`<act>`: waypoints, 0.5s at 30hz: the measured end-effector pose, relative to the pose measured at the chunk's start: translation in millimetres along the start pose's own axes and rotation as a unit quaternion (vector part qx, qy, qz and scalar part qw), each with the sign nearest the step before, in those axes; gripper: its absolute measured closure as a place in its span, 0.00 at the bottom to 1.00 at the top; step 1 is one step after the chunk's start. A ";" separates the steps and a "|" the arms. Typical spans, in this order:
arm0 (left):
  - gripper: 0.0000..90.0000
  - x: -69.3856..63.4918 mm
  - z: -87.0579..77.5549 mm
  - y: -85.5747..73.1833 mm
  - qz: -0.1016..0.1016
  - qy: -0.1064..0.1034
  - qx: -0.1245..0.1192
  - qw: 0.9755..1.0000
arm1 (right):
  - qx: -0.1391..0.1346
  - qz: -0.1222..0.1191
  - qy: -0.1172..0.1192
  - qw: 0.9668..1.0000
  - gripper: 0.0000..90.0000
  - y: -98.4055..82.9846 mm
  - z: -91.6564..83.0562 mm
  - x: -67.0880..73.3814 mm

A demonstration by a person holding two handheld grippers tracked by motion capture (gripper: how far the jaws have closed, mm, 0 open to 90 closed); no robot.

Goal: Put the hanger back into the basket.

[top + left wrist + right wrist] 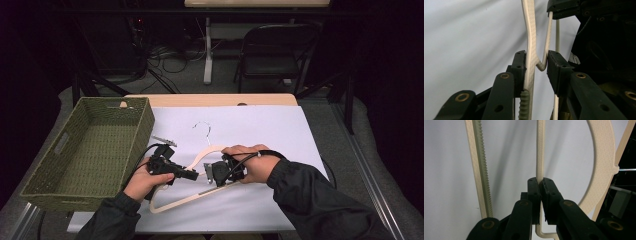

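The hanger [192, 192] lies on the white sheet [280, 130] in front of the person, pale and wood-coloured, with its metal hook [202, 131] pointing away toward the far edge of the table. The right gripper [540, 185] is clamped tight on one thin bar of the hanger's frame, jaws pressed together around it. The left gripper [537, 65] stands narrow, with the ribbed arm of the hanger against its left pad and a bent thin bar near the right pad; a slim gap shows there, so the pads seem not yet to press from both sides. In the high view both hands meet over the hanger's middle, the left hand [142, 182] from the basket side, the right hand [255, 162] from the other.

The step in hand looks like securing a second hold. To do it well, the left jaws should take one bar squarely rather than pinching two at once, and the right grip should keep the frame steady meanwhile.

Farther out, the green woven basket [137, 137] sits at the table's left, just beside the sheet, with a small metal clip [164, 141] lying between it and the hook.
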State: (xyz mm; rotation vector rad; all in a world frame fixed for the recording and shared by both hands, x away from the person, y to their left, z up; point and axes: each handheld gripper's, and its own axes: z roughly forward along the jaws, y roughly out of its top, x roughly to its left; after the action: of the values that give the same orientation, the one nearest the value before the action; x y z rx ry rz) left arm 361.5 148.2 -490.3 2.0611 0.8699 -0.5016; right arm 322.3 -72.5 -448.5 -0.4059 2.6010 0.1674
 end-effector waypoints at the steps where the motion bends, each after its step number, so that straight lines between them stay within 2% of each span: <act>1: 0.77 0.0 -0.1 -0.1 0.000 -0.002 0.000 1.000 | 0.000 0.001 0.000 1.000 0.95 0.1 0.0 0.2; 7: 0.81 0.6 -1.3 -1.0 -0.003 -0.012 -0.006 1.000 | 0.002 0.000 -0.002 1.000 0.95 -0.3 -0.7 0.5; 10: 0.84 -1.0 -1.3 -1.5 0.004 -0.011 -0.005 1.000 | 0.004 -0.004 -0.002 1.000 0.95 0.3 0.2 0.6; 13: 0.90 -2.1 -1.7 -2.6 0.003 -0.019 -0.006 1.000 | 0.009 -0.011 -0.005 1.000 0.95 1.3 2.8 1.5; 15: 0.95 -2.0 -2.3 -3.4 0.003 -0.033 -0.010 0.999 | 0.010 -0.013 -0.007 1.000 0.95 2.2 4.3 2.1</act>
State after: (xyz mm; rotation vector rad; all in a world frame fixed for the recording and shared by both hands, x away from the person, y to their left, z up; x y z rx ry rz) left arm 357.7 150.8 -489.6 2.0178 0.8275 -0.5527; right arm 321.8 -70.1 -453.2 -0.4306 2.5805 0.1341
